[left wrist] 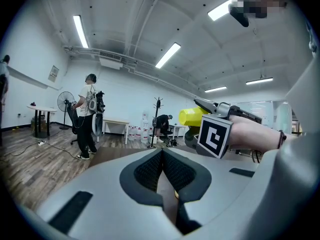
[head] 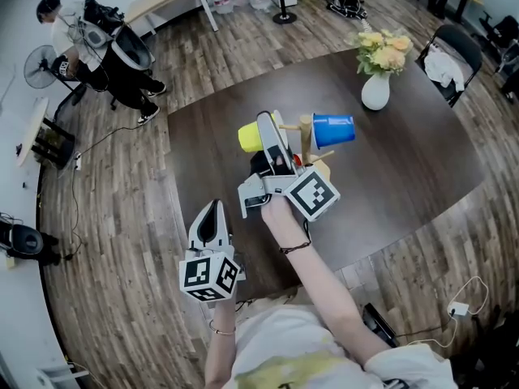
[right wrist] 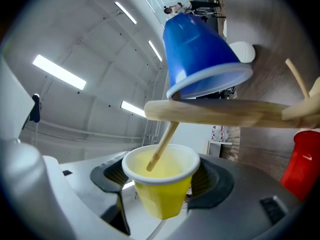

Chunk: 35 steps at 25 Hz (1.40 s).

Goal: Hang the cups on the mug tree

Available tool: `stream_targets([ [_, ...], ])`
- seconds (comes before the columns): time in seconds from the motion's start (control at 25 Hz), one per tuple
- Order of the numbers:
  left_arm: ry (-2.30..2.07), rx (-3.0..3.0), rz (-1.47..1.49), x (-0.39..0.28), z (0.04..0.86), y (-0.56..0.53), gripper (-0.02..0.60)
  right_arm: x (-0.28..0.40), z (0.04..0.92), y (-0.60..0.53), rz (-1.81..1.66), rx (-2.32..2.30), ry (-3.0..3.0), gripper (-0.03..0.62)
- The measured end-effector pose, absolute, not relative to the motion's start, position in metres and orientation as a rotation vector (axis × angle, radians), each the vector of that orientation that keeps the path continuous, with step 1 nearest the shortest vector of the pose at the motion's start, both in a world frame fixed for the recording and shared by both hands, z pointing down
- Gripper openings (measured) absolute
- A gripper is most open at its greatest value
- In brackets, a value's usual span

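Yellow cup [right wrist: 161,199], clamped in the right claw [right wrist: 162,180] at lower centre of the right gripper view, takes a mug tree [right wrist: 220,113] peg [right wrist: 160,151] only shallowly, so early release risks it sliding off; left claw [left wrist: 162,176] closed, empty.

The right gripper [head: 261,132] is reaching out over a dark wooden table [head: 405,160], its jaws gripping a yellow cup [head: 247,138] just beside the wooden mug tree [head: 306,136], where a blue cup [head: 333,130] is already hanging on its side from a peg. The left gripper [head: 212,209] is hovering lower, near the table's front edge, jaws together and carrying nothing, while a white vase [head: 375,91] of yellow flowers [head: 381,51] is standing further back and a person [head: 81,43] is standing beside a fan [head: 39,65] on the plank floor [head: 122,217]
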State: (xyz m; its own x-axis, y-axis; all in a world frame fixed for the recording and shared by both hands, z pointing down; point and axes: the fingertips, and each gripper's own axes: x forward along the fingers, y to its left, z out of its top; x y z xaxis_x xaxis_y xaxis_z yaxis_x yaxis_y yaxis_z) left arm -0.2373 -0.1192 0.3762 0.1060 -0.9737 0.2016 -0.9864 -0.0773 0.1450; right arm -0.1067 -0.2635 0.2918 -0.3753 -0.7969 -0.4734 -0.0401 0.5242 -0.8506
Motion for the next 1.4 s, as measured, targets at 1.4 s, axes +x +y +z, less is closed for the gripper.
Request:
stream_targets([
  [1.4,-2.025,2.100,0.111,-0.228,0.371,-0.105,0.023,-0.091,0.319,-0.256,-1.175,-0.584,1.540,0.355],
])
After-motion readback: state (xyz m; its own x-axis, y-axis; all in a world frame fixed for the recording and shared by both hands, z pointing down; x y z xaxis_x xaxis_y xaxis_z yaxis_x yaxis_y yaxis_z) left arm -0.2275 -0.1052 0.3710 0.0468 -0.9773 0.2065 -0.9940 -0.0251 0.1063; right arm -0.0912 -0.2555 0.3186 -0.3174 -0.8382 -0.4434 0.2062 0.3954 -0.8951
